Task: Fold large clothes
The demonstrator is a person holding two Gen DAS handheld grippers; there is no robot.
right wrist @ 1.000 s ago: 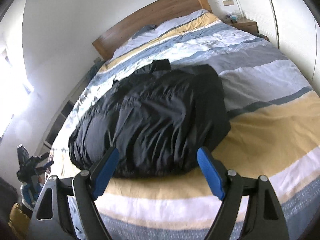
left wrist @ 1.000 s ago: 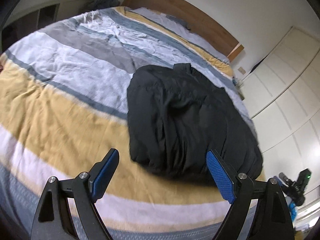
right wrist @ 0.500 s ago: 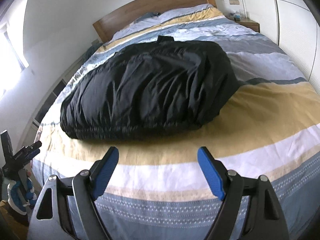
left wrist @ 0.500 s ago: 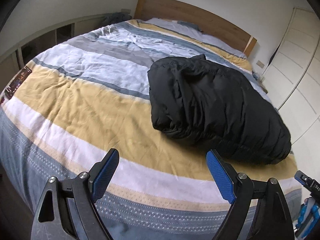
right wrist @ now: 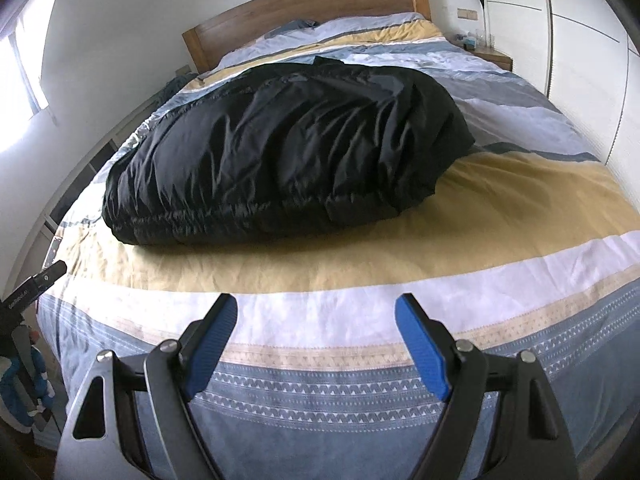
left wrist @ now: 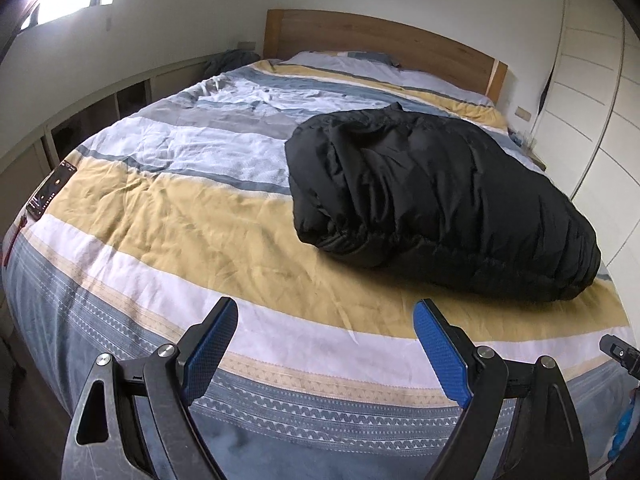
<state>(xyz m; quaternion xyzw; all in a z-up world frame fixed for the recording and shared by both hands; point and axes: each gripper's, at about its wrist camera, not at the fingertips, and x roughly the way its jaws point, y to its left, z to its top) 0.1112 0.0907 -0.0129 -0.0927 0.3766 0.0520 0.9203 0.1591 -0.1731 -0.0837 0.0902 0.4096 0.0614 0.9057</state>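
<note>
Left wrist view: the black jacket (left wrist: 440,196) is seen folded into a bundle on the bed (left wrist: 180,216); both the left gripper (left wrist: 324,344) and right gripper (right wrist: 316,336) are held spread and empty; folding is judged essentially done.

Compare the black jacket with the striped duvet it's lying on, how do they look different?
The black jacket is one dark, slightly shiny colour; the striped duvet has yellow, white, grey and blue bands. The jacket sits bunched in a puffy mound, while the duvet is spread flat across the bed. The jacket covers only part of the duvet. Both are wrinkled fabric.
</note>
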